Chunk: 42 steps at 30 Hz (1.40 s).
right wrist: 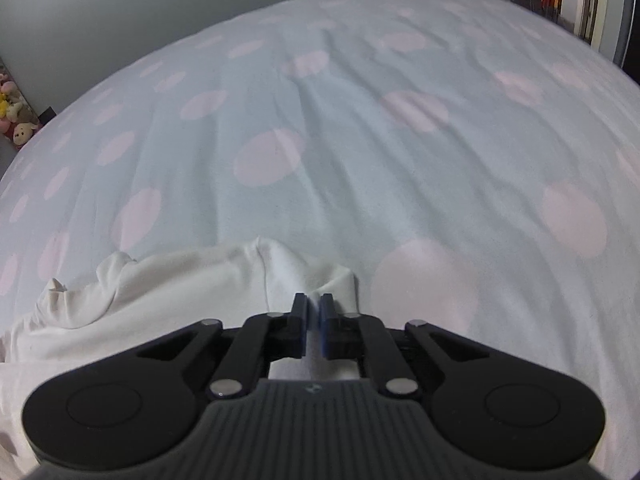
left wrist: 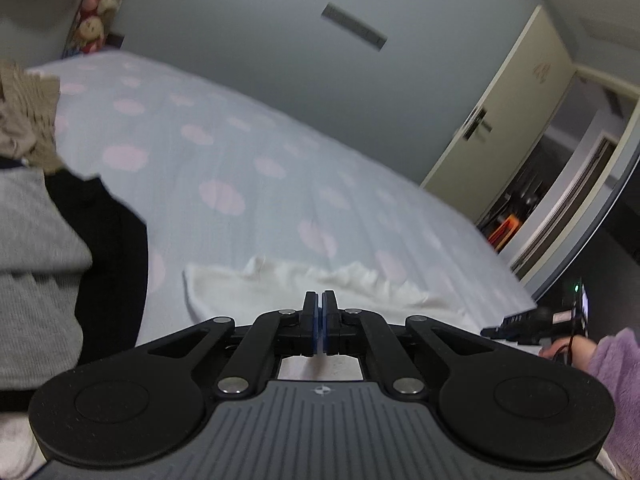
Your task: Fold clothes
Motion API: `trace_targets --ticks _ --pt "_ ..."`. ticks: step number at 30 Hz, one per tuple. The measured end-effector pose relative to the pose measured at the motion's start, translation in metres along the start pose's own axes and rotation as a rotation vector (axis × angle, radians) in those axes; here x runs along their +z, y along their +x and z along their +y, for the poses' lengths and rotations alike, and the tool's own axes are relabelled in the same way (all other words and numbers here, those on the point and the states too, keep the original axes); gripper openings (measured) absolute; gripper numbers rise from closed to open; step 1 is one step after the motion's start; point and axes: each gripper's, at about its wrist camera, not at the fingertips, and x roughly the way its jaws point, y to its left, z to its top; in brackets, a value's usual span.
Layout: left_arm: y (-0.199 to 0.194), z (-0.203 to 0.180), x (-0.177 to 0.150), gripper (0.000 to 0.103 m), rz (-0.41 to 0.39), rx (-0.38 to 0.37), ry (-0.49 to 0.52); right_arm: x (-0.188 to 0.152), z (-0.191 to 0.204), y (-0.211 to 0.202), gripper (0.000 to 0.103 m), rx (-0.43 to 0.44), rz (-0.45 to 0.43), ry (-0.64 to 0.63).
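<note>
Handling: the white garment [right wrist: 168,300] looks light, soft and limp; it should sag and crease wherever it is lifted, and thin cloth may slip out of a narrow pinch.
Where to hold: best taken at an edge or corner, both sides at once, so it hangs flat instead of bunching.
Look: plain white, rumpled, with a seam running up its middle and raised puckers along its far edge.
Place: it lies at the near edge of the bed [right wrist: 360,140], on the pale blue sheet with pink spots; a grey and black pile of clothes [left wrist: 44,240] sits toward the bed's left side.
Left gripper [left wrist: 319,300]: jaws pressed fully together above the garment; whether any cloth is caught between them I cannot make out.
Right gripper [right wrist: 314,303]: jaws nearly together, a thin slit left, at the garment's right-hand bump; it seems to pinch a fold there.
Person: a hand in a purple sleeve [left wrist: 612,364] holds the other tool at the bed's right edge.
</note>
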Motion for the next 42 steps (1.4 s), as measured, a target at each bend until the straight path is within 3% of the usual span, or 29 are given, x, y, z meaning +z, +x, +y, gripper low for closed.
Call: trace_targets --ticks 3,6,11,16,18,20,23,26,30,32,35,37,42 --pt "-0.017 -0.003 0.01 0.0 -0.086 -0.018 -0.004 0.005 -0.003 -0.013 0.005 -0.003 -0.056 0.013" --pt "-0.026 0.001 0.016 0.0 -0.115 0.043 0.002 0.008 -0.004 -0.019 0.005 -0.007 -0.08 0.021" --pt "-0.001 0.032 0.01 0.0 -0.014 0.153 -0.076 0.007 -0.005 -0.013 0.005 0.001 -0.079 0.038" --pt "0.027 0.041 -0.005 0.002 0.051 0.185 -0.095 0.002 -0.004 -0.015 0.013 0.018 -0.079 0.018" --pt "0.027 0.043 -0.006 0.026 0.044 0.185 -0.107 0.0 -0.005 -0.02 0.014 0.02 -0.089 0.012" --pt "0.017 0.049 -0.006 0.042 0.004 0.185 -0.131 -0.003 -0.005 -0.026 0.014 0.024 -0.1 0.003" --pt "0.008 0.055 -0.003 0.049 -0.027 0.187 -0.159 -0.018 -0.008 -0.046 0.014 0.056 -0.125 -0.032" --pt "0.011 0.061 -0.004 0.053 0.032 0.171 -0.147 -0.043 -0.011 -0.067 0.014 0.081 -0.143 -0.076" --pt "0.022 0.056 -0.016 0.053 0.113 0.184 -0.068 -0.078 -0.016 -0.086 0.016 0.082 -0.144 -0.139" --pt "0.026 0.05 -0.02 0.053 0.138 0.178 -0.023 -0.092 -0.021 -0.091 0.021 0.08 -0.135 -0.152" --pt "0.029 0.041 -0.025 0.053 0.137 0.179 0.024 -0.106 -0.025 -0.093 0.022 0.059 -0.122 -0.194" --pt "0.033 0.043 -0.029 0.053 0.135 0.177 -0.001 -0.111 -0.026 -0.092 0.022 0.04 -0.116 -0.227" --pt "0.037 0.051 -0.034 0.024 0.11 0.147 -0.077 -0.116 -0.023 -0.085 0.023 -0.001 -0.115 -0.332"
